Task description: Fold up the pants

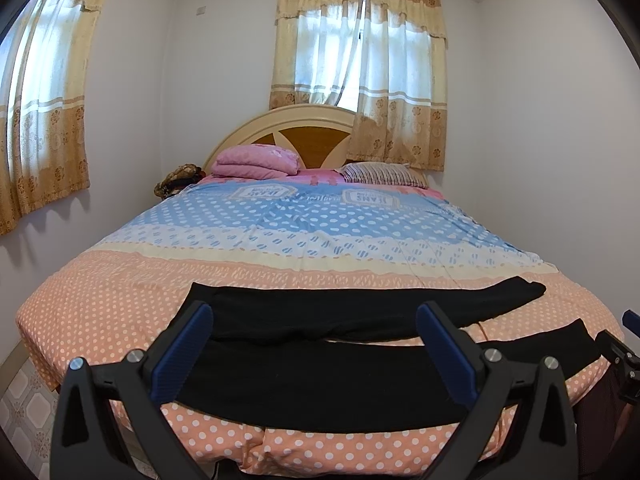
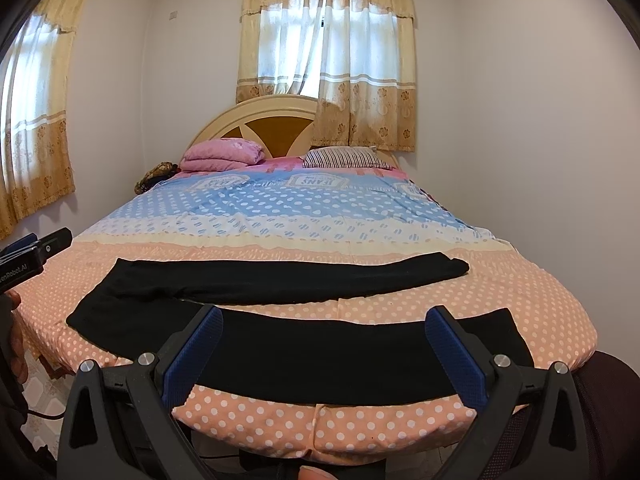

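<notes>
Black pants [image 1: 340, 380] lie spread flat across the near end of the bed, waist at the left, the two legs running right. The far leg [image 1: 380, 304] and the near leg are slightly apart. The pants also show in the right wrist view [image 2: 320, 360]. My left gripper [image 1: 316, 340] is open and empty, held above the near edge of the bed over the waist end. My right gripper [image 2: 324, 344] is open and empty, held over the near leg. The left gripper's tip shows at the left edge of the right wrist view [image 2: 36, 248].
The bed [image 1: 120, 308] has an orange polka-dot and blue cover. A folded pink blanket [image 1: 256, 162] and a striped pillow [image 1: 380, 174] lie by the headboard. White walls flank the bed, and tiled floor [image 1: 24, 412] shows at the lower left.
</notes>
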Demonstrator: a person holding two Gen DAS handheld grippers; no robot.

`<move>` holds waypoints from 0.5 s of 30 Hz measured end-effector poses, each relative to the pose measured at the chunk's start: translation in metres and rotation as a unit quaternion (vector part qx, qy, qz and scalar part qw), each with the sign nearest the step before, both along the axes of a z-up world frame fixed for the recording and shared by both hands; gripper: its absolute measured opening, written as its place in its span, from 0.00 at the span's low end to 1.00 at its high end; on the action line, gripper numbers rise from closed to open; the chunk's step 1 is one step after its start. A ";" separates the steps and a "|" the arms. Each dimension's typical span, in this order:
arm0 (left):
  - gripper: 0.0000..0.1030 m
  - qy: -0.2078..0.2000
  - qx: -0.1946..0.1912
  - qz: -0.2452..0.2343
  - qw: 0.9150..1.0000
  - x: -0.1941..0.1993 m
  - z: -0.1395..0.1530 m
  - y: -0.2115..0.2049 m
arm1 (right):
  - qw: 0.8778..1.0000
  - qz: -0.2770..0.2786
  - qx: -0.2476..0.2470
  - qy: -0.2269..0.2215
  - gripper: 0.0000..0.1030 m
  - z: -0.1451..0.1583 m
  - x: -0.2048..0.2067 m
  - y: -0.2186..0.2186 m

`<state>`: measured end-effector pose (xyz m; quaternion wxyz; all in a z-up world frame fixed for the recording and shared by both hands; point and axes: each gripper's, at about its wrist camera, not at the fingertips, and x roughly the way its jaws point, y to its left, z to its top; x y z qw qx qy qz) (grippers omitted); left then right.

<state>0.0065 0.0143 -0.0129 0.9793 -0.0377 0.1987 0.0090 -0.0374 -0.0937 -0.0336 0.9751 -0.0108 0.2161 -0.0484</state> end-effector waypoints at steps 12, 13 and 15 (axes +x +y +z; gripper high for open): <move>1.00 0.003 0.003 0.000 1.000 0.004 -0.001 -0.008 | 1.000 -0.003 0.001 0.002 0.99 -0.004 0.002 -0.004; 1.00 0.004 0.003 0.000 1.000 0.004 -0.002 -0.008 | 1.000 -0.003 0.002 0.003 0.99 -0.005 0.002 -0.004; 1.00 0.004 0.003 0.000 1.000 0.004 -0.002 -0.008 | 1.000 -0.004 0.002 0.004 0.99 -0.005 0.003 -0.005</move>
